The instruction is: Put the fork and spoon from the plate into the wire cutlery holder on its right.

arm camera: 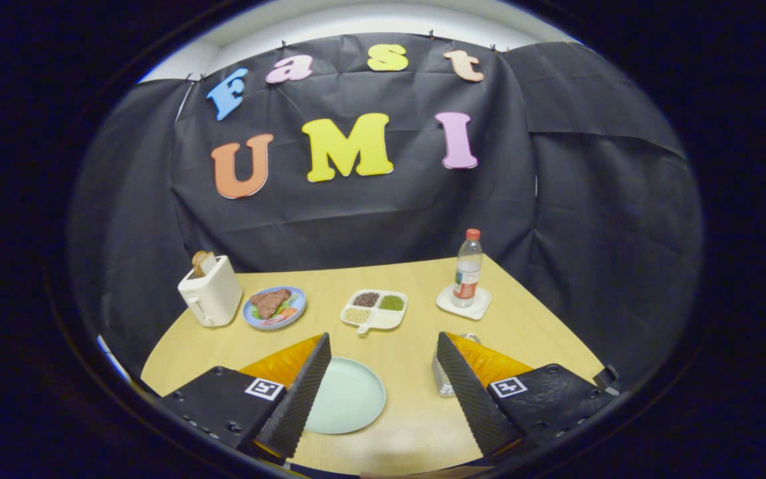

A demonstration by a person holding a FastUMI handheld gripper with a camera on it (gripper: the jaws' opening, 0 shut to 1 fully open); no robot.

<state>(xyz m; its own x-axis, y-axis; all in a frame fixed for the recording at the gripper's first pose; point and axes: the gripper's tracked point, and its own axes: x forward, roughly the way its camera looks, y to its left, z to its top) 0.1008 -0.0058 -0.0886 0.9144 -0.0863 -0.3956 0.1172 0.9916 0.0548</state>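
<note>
A pale green plate lies on the wooden table, between my fingers and close to the left one, which covers its left edge. The part of the plate that I see bears nothing. To the plate's right stands the wire cutlery holder, mostly hidden behind my right finger; a small metal piece peeks over that finger. What the holder contains is hidden. My gripper hangs above the near table, open wide, with nothing between its fingers.
Beyond the fingers, from left to right, stand a white toaster with bread in it, a blue plate of food, a white divided dish and a water bottle on a white coaster.
</note>
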